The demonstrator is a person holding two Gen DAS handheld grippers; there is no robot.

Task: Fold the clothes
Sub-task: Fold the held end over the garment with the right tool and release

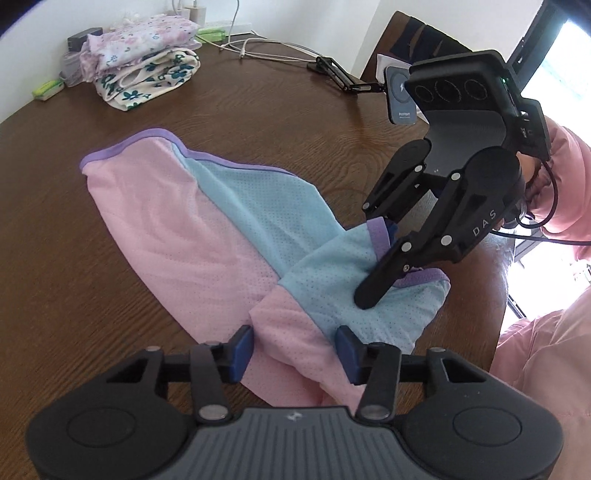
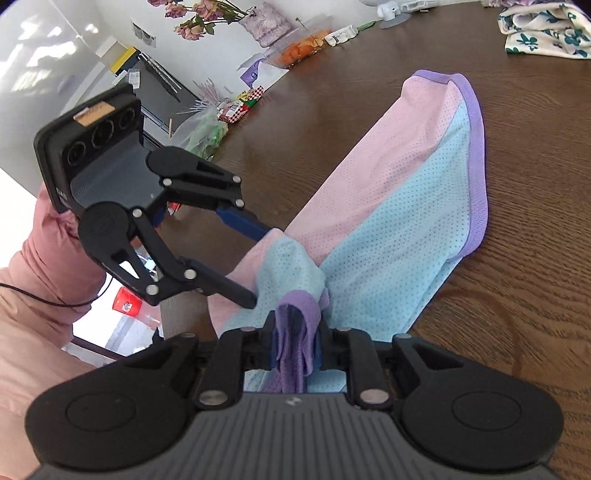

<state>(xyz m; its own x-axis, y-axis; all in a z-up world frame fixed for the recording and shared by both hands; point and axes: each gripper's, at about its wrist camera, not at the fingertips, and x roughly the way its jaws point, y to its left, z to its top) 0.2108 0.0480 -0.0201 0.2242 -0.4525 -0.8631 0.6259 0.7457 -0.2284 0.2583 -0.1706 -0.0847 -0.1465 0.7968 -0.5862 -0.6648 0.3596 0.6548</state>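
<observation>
A pink and light-blue mesh garment with purple trim lies stretched across the brown table; it also shows in the right wrist view. My left gripper is open, its blue pads on either side of the garment's near folded corner. In the right wrist view the left gripper is seen open around that corner. My right gripper is shut on the purple trimmed hem. In the left wrist view the right gripper pins the purple edge near the table's edge.
A stack of folded floral clothes sits at the far side, also seen in the right wrist view. Cables and a phone holder lie beyond. Bags and flowers crowd the table's rim.
</observation>
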